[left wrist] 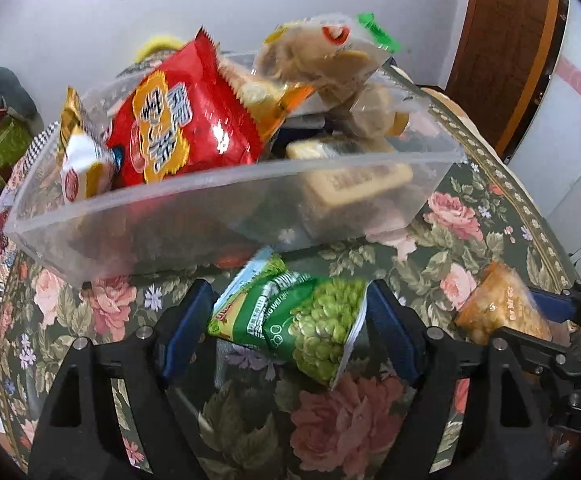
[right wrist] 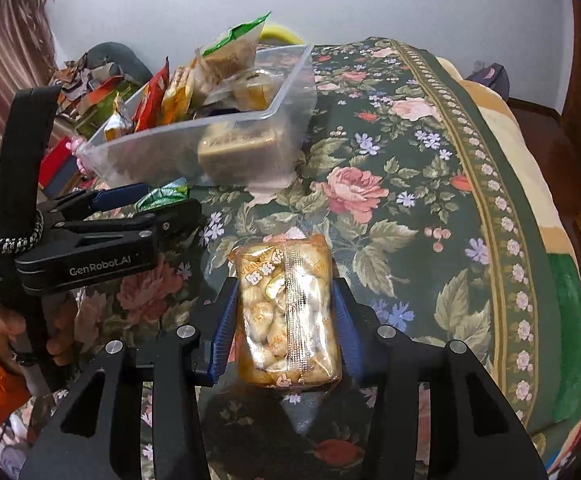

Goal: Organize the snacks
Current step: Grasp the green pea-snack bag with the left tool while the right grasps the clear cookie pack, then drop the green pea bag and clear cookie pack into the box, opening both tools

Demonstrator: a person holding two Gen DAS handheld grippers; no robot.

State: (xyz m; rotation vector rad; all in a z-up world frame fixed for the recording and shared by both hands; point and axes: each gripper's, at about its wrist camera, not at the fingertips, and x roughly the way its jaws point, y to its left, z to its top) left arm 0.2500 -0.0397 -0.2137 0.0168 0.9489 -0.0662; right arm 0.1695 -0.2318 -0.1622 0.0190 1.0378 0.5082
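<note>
A clear plastic bin (left wrist: 218,208) stands on the floral tablecloth and holds several snack packs, among them a red packet (left wrist: 178,128). It also shows in the right wrist view (right wrist: 170,148). My left gripper (left wrist: 286,320) is shut on a green pea snack bag (left wrist: 302,320), just in front of the bin's near wall. My right gripper (right wrist: 286,308) is shut on a clear pack of golden crackers (right wrist: 286,312), to the right of the left gripper (right wrist: 158,204). The cracker pack also shows in the left wrist view (left wrist: 498,312).
The floral tablecloth (right wrist: 390,168) stretches right of the bin to the table's edge. Boxes and clutter (right wrist: 90,92) lie beyond the table at the left. A wooden door (left wrist: 506,40) and a white appliance (left wrist: 578,184) stand to the right.
</note>
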